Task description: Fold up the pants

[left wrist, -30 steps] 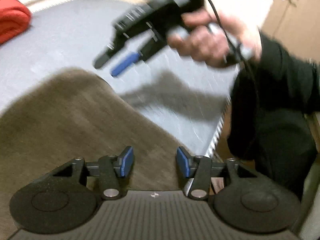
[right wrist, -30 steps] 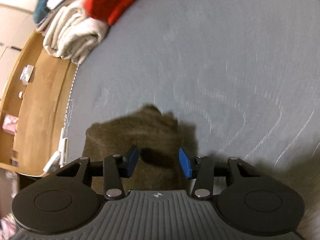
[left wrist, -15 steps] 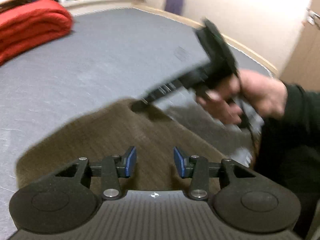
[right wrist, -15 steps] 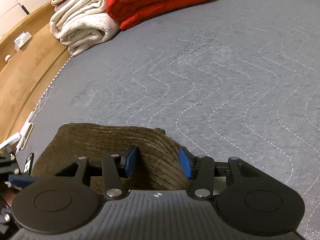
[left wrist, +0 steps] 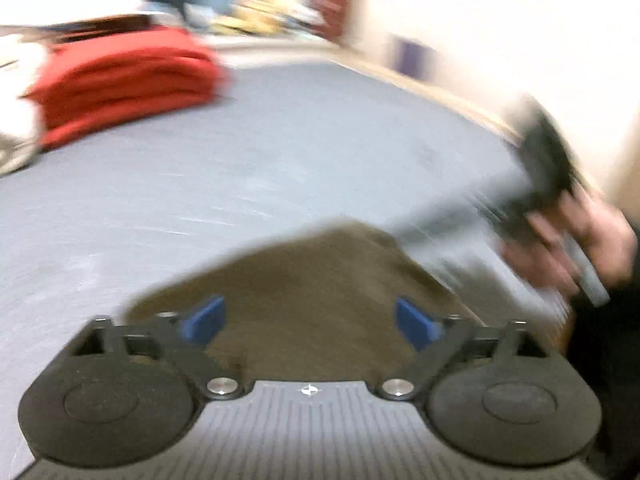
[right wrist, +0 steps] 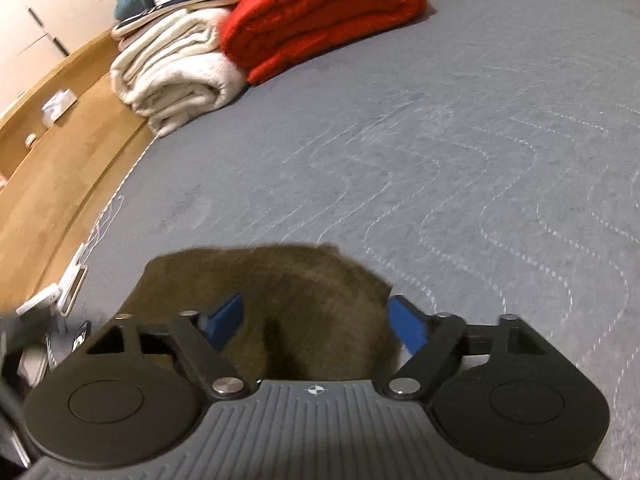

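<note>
The brown corduroy pants [left wrist: 316,276] lie folded in a compact pile on the grey quilted mattress [left wrist: 240,152]. My left gripper [left wrist: 310,322] is open over the near edge of the pile, holding nothing. My right gripper [right wrist: 316,322] is open too, with the pants [right wrist: 288,292] lying between and beyond its blue pads and nothing gripped. In the left wrist view the right gripper [left wrist: 532,184] shows blurred in the person's hand, to the right of the pile.
A folded red blanket [right wrist: 320,16] and a cream blanket [right wrist: 176,68] lie at the far end of the mattress [right wrist: 440,140], with more bedding stacked behind. A wooden floor [right wrist: 60,152] runs along the left edge, with small white devices [right wrist: 68,292] by the bed.
Both grippers have opened wider. The right gripper has dropped from above the pile to its right side. The left wrist view has tilted up and is motion-blurred.
</note>
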Tool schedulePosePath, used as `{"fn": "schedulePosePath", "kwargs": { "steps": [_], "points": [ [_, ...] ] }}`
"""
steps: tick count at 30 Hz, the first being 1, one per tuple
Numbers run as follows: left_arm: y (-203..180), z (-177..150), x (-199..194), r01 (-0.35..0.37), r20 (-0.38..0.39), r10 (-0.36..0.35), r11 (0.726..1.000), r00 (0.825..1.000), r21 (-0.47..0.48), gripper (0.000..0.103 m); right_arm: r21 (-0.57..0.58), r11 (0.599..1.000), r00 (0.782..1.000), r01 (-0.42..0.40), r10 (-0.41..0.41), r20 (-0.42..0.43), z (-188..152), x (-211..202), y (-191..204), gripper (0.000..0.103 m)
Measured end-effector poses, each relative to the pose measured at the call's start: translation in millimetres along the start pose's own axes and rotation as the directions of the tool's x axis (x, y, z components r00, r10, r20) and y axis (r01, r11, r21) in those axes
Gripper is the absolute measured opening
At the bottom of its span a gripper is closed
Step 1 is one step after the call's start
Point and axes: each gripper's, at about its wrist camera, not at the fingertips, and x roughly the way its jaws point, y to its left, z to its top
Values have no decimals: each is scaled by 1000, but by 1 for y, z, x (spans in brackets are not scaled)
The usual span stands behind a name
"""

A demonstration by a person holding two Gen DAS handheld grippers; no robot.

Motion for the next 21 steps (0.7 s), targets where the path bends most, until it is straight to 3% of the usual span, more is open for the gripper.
{"fn": "schedulePosePath", "kwargs": {
  "steps": [3,7,11,14,17,19,21],
  "points": [
    [44,-2,1,-110,-30,107,982,994,-151,103,-35,999,999,-4,3,-44,-14,-1,3,90],
    [91,-21,21,-173,-185,126,948,975,-267,103,-46,999,991,-20,14,-132,-31,7,2,93],
    [125,-45,42,-115,-261,2,901,965,-418,103,-2,998,977,-59,58,-205,-43,18,-2,96],
    [139,-59,57,-3,-229,-148,836,962,-549,103,54,993,958,-109,119,-261,-47,31,-3,98],
    [140,-68,68,61,-201,-222,800,954,-598,100,51,990,955,-132,141,-260,-46,36,2,97],
    [137,-68,71,100,-176,-256,789,951,-607,96,51,991,959,-125,133,-251,-43,37,7,89],
    [135,-68,74,90,-176,-236,803,956,-589,92,75,991,964,-107,122,-235,-40,36,7,76]
  ]
}}
